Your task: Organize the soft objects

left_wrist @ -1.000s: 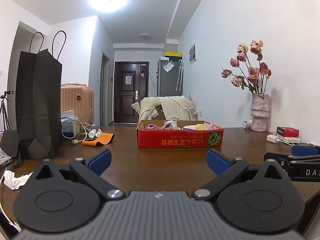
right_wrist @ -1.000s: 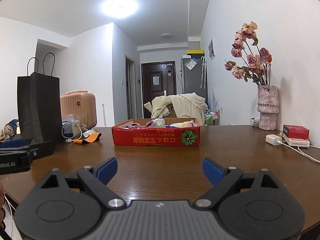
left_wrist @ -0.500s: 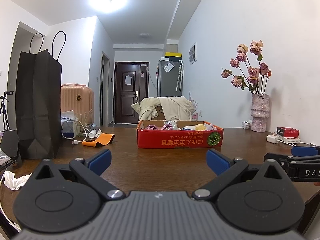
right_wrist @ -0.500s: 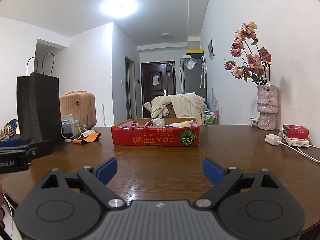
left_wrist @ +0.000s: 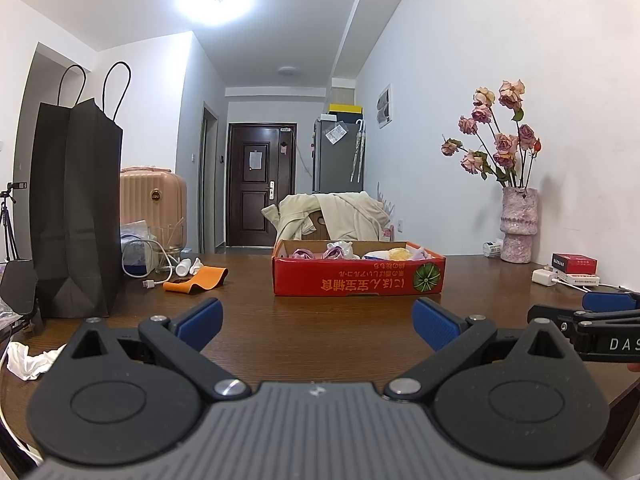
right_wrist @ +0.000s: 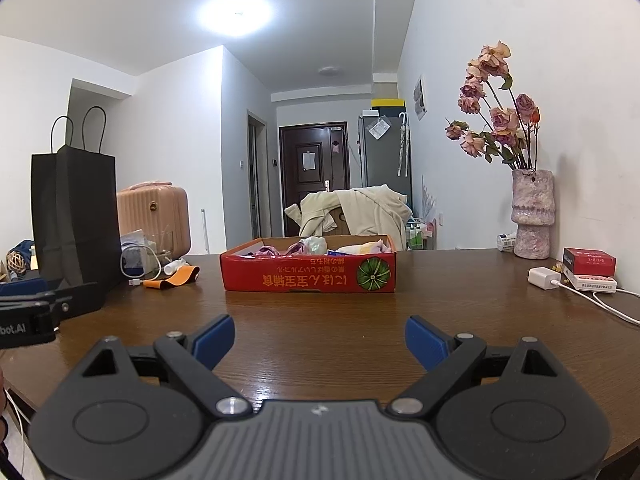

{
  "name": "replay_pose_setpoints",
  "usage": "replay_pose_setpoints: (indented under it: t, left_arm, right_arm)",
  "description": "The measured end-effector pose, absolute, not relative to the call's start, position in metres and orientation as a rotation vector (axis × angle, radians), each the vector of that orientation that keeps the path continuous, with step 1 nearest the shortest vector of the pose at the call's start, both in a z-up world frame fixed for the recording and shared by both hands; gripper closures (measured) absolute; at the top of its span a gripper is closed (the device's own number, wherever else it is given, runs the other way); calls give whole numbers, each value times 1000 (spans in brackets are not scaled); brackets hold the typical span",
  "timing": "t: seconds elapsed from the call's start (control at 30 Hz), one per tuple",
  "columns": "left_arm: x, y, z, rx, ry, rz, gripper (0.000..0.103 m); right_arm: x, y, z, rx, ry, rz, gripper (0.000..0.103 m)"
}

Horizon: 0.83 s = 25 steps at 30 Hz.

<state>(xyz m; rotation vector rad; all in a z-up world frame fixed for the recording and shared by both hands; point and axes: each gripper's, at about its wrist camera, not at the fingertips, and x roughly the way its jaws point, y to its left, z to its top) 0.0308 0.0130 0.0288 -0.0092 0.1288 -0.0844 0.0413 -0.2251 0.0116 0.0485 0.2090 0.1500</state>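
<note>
Holding our left tongs [left_wrist: 316,320] low over the brown worktop [left_wrist: 320,320], we keep the two blue tips wide apart with nothing between them. Our right tongs [right_wrist: 320,338] are spread wide too and hold nothing. At 12 o'clock from both tongs, well apart from them, sits a red box [left_wrist: 359,276] with a green melon picture on its front. Soft things [left_wrist: 340,251] lie inside it: some purple, one white, one yellow. We can only see their tops over the box wall. At 10 o'clock in the left view stands a tall black paper bag [left_wrist: 76,208], and just beside it lies an orange band [left_wrist: 198,281] near a white cable [left_wrist: 154,276]. A crumpled white tissue [left_wrist: 28,362] lies at 9 o'clock by the worktop edge. At 2 o'clock a pink vase [left_wrist: 518,224] with dried roses stands by the wall. Near it are a small red box [left_wrist: 574,263] and a white charger [left_wrist: 544,278]. A cream coat [left_wrist: 332,216] hangs over a chair behind the red box.
</note>
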Motion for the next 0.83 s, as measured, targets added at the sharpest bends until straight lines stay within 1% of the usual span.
replay_pose_setpoints:
  t: [0.83]
  left_arm:
    - [28,12,28,-8,117,-84,0]
  right_arm:
    - [41,-226,12,50,206,146,11]
